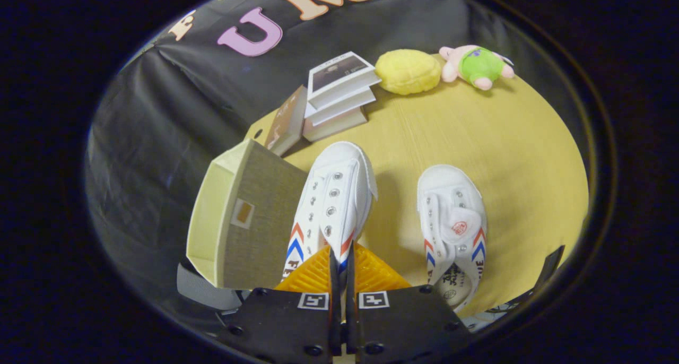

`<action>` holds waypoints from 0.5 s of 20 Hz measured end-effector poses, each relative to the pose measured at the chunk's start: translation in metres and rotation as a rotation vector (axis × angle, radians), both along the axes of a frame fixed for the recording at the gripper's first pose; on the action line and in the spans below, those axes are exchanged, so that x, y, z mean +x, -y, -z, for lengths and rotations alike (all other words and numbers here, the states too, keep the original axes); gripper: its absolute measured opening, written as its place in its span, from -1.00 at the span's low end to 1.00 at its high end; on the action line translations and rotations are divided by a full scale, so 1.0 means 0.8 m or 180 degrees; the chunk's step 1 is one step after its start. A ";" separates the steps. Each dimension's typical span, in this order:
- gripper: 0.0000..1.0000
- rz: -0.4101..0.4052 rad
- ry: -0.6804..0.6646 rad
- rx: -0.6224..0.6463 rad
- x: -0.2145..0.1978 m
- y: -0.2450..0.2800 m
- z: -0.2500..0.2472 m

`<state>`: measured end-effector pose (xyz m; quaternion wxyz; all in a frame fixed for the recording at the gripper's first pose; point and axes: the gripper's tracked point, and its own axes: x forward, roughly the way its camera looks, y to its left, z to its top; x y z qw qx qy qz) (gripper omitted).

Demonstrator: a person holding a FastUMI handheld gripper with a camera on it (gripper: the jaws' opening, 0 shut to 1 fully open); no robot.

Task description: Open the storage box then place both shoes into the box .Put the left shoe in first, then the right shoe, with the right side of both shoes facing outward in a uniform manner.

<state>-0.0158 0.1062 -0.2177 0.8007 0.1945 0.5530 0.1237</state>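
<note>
Gripper view: gripper [339, 258] pinching left shoe [331, 205] heel; best kept level, swung left into open storage box [212, 210], right side outward.

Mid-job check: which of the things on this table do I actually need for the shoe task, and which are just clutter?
Needed:
- storage box, lid open, beside the held shoe
- shoe pinched at its heel end in the hand-held gripper
- second shoe resting on the table

Clutter, beyond the shoes:
- stack of books
- yellow plush
- pink plush toy
</note>
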 end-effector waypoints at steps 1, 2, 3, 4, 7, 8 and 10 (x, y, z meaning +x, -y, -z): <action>-0.87 0.0000 0.0041 0.0015 0.003 -0.006 -0.016; -0.87 0.0013 0.0096 0.0037 0.010 -0.014 -0.032; -0.87 0.0021 0.0145 0.0063 0.015 -0.023 -0.047; -0.87 0.0034 0.0201 0.0099 0.020 -0.034 -0.063; -0.87 0.0009 0.0359 0.0221 0.033 -0.073 -0.104; -0.87 0.0003 0.0410 0.0257 0.036 -0.088 -0.111; -0.87 -0.0054 0.0441 0.0292 0.039 -0.119 -0.117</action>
